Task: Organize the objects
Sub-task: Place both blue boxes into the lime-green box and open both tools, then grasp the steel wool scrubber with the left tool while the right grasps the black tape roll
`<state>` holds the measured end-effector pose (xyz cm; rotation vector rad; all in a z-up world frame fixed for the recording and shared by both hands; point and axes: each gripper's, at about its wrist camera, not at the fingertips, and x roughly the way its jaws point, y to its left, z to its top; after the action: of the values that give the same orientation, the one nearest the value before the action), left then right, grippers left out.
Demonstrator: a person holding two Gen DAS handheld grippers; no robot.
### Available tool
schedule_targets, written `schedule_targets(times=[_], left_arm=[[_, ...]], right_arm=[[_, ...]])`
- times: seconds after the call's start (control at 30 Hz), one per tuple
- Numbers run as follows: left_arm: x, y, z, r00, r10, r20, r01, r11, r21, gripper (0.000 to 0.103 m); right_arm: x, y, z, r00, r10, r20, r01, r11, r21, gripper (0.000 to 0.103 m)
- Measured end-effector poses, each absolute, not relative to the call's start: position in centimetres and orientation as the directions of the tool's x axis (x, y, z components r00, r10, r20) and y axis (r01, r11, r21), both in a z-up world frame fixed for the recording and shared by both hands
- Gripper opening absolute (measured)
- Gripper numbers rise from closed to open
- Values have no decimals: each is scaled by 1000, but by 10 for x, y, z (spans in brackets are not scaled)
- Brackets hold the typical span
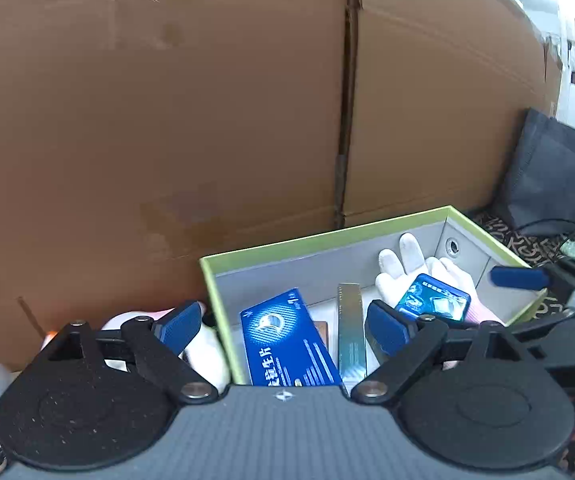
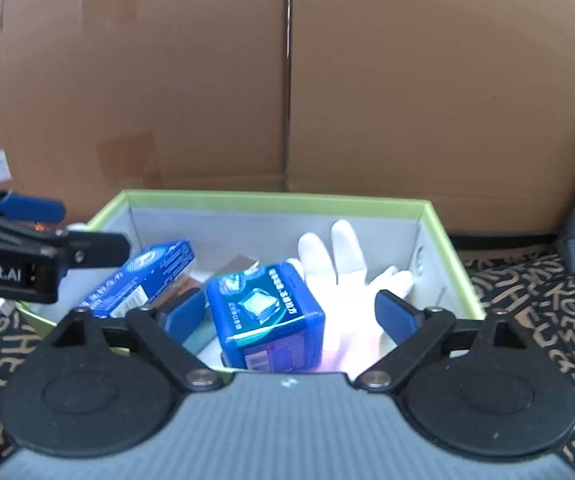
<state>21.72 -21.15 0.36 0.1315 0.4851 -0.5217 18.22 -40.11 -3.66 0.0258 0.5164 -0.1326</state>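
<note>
Green-rimmed cardboard box with grey inner walls sits on a patterned black-and-tan table, against a tall brown carton wall. Inside lie a flat blue medicine carton, a silver strip, a white fabric glove and a small blue cube-shaped pack resting on the glove. Left tongs and right tongs both stand wide open, gripping nothing, above the box's near edge.

Readable text: one clear string, rest blurred.
"Robot.AI" in white on the left gripper body; flat blue box carries Chinese print, unreadable here.
</note>
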Motion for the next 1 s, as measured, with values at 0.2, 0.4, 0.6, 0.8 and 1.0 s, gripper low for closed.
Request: schedule_targets(times=[0.2, 0.4, 0.6, 0.8, 1.0], left_arm=[[190, -173, 10, 788, -388, -478, 434, 901, -17, 94], [157, -133, -4, 805, -310, -505, 353, 936, -11, 94], [128, -67, -27, 799, -241, -551, 262, 964, -43, 94], [127, -13, -54, 785, -168, -597, 149, 985, -81, 94], [152, 24, -60, 785, -154, -600, 79, 986, -150, 94]], right_arm=[[137, -377, -19, 902, -125, -413, 127, 992, -24, 101], [107, -342, -18, 927, -54, -370, 68, 997, 25, 102], [91, -301, -20, 917, 30, -398, -10, 999, 52, 102], [86, -254, -47, 861, 158, -483, -109, 986, 129, 96], [115, -209, -59, 828, 229, -512, -199, 973, 112, 83]])
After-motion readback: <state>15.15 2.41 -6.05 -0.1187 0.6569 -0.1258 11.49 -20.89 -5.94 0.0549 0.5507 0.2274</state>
